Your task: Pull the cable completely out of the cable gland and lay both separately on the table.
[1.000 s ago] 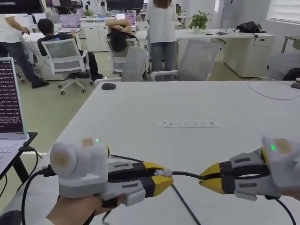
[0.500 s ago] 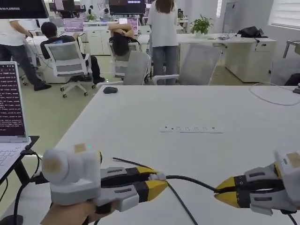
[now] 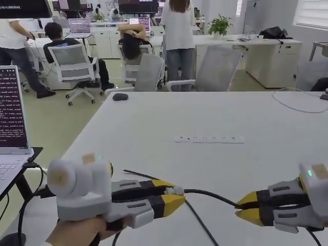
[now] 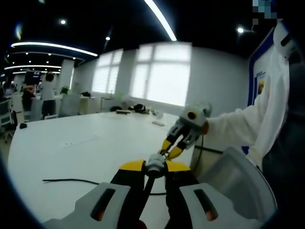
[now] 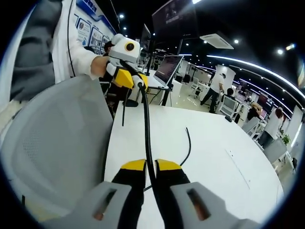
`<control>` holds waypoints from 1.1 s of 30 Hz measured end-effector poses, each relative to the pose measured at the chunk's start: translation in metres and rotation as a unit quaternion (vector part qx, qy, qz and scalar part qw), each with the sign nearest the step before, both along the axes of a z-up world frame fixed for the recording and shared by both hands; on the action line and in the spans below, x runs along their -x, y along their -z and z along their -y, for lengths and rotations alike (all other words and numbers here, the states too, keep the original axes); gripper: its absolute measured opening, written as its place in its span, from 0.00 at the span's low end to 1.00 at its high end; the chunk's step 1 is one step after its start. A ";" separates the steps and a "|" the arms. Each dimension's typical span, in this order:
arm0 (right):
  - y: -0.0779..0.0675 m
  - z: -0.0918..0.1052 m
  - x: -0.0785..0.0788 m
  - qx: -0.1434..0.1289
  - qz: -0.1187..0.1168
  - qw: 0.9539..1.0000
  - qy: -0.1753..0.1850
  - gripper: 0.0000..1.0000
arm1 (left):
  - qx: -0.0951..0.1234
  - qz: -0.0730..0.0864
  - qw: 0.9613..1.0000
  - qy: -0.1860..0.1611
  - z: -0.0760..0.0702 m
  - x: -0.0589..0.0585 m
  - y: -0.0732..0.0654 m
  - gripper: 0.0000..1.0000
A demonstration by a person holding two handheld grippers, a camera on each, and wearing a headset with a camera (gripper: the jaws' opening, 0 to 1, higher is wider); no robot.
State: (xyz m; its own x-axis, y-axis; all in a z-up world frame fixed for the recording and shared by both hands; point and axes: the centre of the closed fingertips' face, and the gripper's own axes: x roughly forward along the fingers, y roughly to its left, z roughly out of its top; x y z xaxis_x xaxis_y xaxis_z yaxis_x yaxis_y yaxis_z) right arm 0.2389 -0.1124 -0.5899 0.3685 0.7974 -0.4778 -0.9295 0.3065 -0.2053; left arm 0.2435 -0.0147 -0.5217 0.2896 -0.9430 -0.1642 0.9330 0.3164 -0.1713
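Fingers (image 3: pixel 169 203) of the left gripper (image 3: pixel 177 197), 2 yellow-tipped prongs, are closed to a narrow gap on the gland (image 3: pixel 176 191), a small pale round fitting pinched at their tips. The right gripper (image 3: pixel 241 207) has its 2 fingers nipped together on the black cable (image 3: pixel 210 195).

Both hover on the near side of the power strip (image 3: pixel 209 139), above the white table (image 3: pixel 154 128). The gland is near-left of the strip and the right grip near-right, with the cable sagging between them. A loose length trails behind the gland onto the table, so the cable isn't out yet.

The cable looks thin, rubbery, limp and light. It'll likely bend rather than push, so holding it close to the gland and pulling straight along the bore seems best. The gland looks like hard, smooth plastic, small enough to slip, and its seal probably drags on the jacket.
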 end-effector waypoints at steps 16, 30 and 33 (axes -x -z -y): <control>-0.049 -0.017 -0.016 -0.043 0.052 0.998 0.011 0.26 | -0.007 0.014 1.000 0.022 0.009 0.004 -0.004 0.16; -0.059 -0.074 0.010 -0.018 0.078 0.992 -0.096 0.17 | -0.033 0.021 0.998 0.044 0.018 0.011 0.006 0.16; -0.054 -0.075 0.010 -0.011 0.066 0.993 -0.098 0.14 | -0.035 0.022 0.998 0.046 0.018 0.012 0.006 0.16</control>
State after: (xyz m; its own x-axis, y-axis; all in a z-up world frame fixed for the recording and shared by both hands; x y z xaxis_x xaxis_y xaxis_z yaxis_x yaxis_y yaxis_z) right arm 0.2291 -0.0370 -0.5361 0.2625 0.8701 -0.4172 -0.9374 0.1274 -0.3240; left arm 0.2318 -0.0332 -0.5281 0.2102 -0.9526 -0.2201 0.9650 0.2382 -0.1095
